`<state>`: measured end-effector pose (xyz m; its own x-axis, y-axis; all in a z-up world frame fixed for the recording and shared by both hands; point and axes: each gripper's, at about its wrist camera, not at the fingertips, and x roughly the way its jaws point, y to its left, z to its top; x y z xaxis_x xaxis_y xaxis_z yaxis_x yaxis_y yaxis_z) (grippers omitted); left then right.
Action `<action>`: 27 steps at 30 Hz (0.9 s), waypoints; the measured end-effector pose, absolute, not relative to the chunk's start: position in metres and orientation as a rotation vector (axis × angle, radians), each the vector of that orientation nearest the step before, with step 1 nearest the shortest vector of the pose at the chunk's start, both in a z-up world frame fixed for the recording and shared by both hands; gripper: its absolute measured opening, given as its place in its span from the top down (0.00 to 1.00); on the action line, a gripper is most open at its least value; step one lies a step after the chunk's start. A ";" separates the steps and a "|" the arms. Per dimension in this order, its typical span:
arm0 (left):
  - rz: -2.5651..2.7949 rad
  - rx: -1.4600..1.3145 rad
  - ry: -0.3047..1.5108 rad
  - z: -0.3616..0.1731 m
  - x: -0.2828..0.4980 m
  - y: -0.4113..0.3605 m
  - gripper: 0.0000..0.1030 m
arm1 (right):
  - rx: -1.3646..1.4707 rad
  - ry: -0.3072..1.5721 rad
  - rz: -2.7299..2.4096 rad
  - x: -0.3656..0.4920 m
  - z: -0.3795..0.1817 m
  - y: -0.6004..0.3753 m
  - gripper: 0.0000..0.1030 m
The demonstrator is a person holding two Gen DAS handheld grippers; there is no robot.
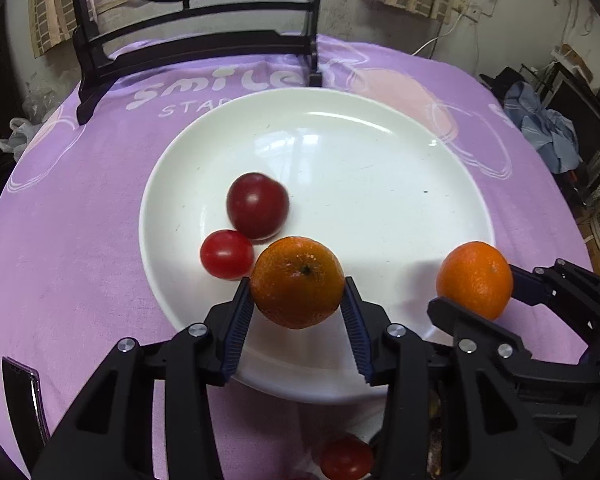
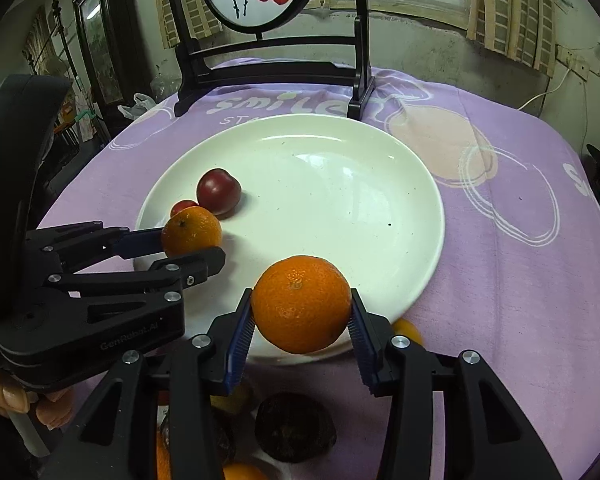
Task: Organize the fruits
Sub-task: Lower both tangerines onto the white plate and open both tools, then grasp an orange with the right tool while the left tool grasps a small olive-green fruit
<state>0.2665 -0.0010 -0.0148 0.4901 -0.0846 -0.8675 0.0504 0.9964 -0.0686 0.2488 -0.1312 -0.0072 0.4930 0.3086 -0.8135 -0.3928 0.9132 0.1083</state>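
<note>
A white plate [image 1: 380, 152] sits on the purple cloth; it also shows in the right wrist view [image 2: 340, 152]. On its left part lie a dark red plum [image 1: 257, 205] [image 2: 219, 191] and a red tomato [image 1: 226, 254] [image 2: 183, 205]. My left gripper [image 1: 298, 304] is shut on a mandarin [image 1: 298, 282] over the plate's near left part; that gripper [image 2: 188, 240] and mandarin [image 2: 191, 230] show in the right wrist view too. My right gripper [image 2: 302, 320] is shut on a second mandarin [image 2: 301, 304] [image 1: 475, 279] above the plate's near rim.
A black wooden stand [image 2: 268, 68] with a round painted screen stands behind the plate. Near me on the cloth lie a dark fruit [image 2: 294, 426], a tomato [image 1: 346, 458] and more orange fruit [image 2: 407, 330]. A dark flat object [image 1: 20, 396] lies at the near left.
</note>
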 end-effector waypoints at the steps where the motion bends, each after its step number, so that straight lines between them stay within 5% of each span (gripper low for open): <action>1: -0.077 -0.045 1.058 -0.015 0.267 0.001 0.55 | -0.082 0.972 0.419 0.250 -0.009 -0.134 0.55; 10: -0.011 -0.036 0.911 0.030 0.237 0.010 0.21 | 0.014 0.883 0.434 0.228 0.015 -0.157 0.45; 27: -0.036 -0.018 0.902 0.012 0.106 0.010 0.16 | -0.024 0.899 0.421 0.102 0.005 -0.197 0.40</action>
<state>0.1063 0.0103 0.0118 0.6196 -0.0388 -0.7840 0.0234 0.9992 -0.0310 0.1024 -0.1967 0.0049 0.5462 0.3454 -0.7632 -0.3656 0.9180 0.1538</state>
